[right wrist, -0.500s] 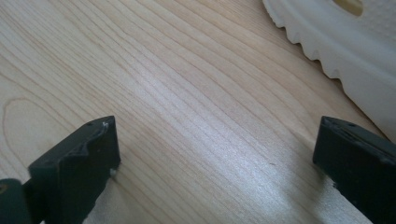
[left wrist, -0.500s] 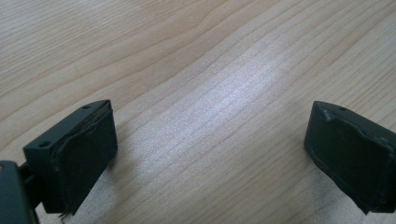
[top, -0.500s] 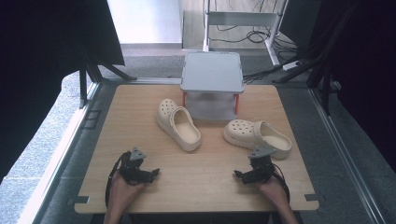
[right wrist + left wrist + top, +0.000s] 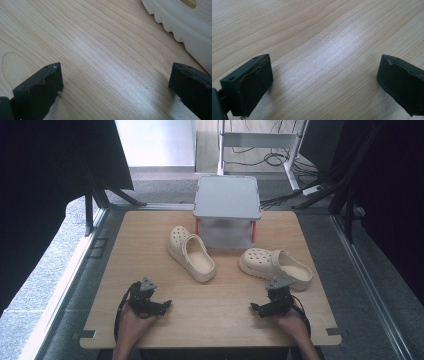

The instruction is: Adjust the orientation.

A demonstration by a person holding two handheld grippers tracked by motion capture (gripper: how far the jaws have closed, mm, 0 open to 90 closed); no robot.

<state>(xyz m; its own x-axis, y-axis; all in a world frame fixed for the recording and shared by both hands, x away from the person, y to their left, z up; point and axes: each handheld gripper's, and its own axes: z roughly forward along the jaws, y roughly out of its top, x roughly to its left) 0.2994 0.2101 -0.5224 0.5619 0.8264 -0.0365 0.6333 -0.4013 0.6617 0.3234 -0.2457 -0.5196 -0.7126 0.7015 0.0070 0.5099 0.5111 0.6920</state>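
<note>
At the bottom of the high view, a person is resting two handheld grippers on the near edge of a wooden table [image 4: 150, 250]: the left gripper [image 4: 162, 306] at lower left, the right gripper [image 4: 255, 308] at lower right, each with its jaws standing wide apart over bare wood and holding nothing. Just above and right of the right gripper, the right-hand clog [image 4: 275, 265] is lying near it, its long axis running left to right across the frame, toe to the left; its scalloped sole edge [image 4: 185, 25] is showing at the upper right of the right gripper view. Farther up, toward the centre, the left-hand clog [image 4: 191, 252] is lying on a diagonal, well apart from the left gripper. Behind both, a grey stand [image 4: 226, 197] is sitting at the table's far edge. The right hand looks better placed for the first pickup.
</note>
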